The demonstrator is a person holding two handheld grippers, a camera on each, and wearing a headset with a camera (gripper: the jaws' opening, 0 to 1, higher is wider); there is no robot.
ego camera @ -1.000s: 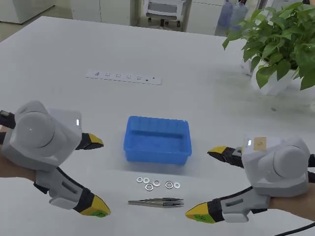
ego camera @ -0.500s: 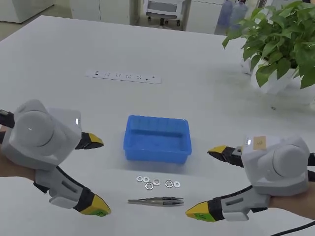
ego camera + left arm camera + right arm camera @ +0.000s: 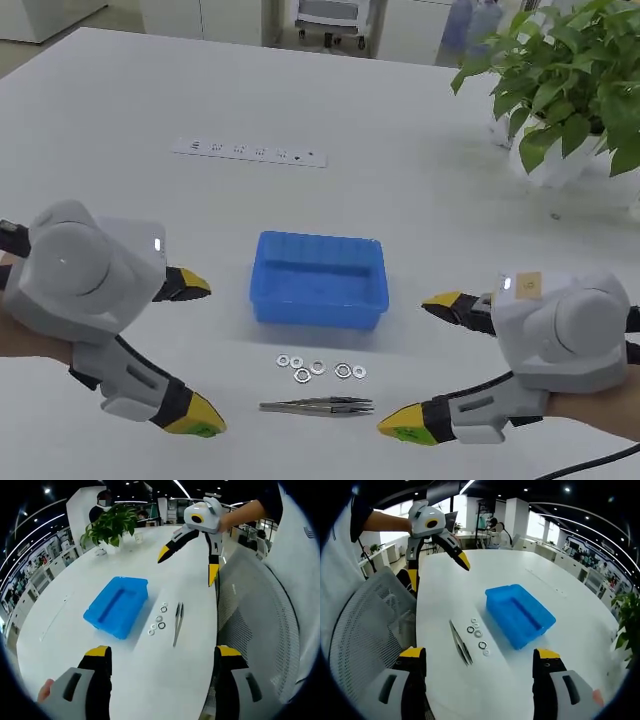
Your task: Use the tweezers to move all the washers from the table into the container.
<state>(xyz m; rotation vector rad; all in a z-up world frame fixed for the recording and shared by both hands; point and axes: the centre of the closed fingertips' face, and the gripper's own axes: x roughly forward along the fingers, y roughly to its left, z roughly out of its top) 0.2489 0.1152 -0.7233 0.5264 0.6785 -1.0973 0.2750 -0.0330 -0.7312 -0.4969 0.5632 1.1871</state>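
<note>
Left gripper (image 3: 200, 355) and right gripper (image 3: 415, 362) both with jaws wide apart, gripping nothing, hovering above the white counter (image 3: 120, 110) at either side of the work. Between them, tweezers (image 3: 317, 406) lying flat and untouched on the near side, a loose row of washers (image 3: 318, 369) just behind them on the counter, then the blue container (image 3: 319, 281) beyond the washers, near but not touching. Farther back a power strip (image 3: 248, 153), and to the right a potted plant (image 3: 560, 80).

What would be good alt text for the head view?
Slim metal tweezers lie on a white table beside small silver washers, in front of an empty blue plastic container. The left gripper and right gripper, both open, flank them.
</note>
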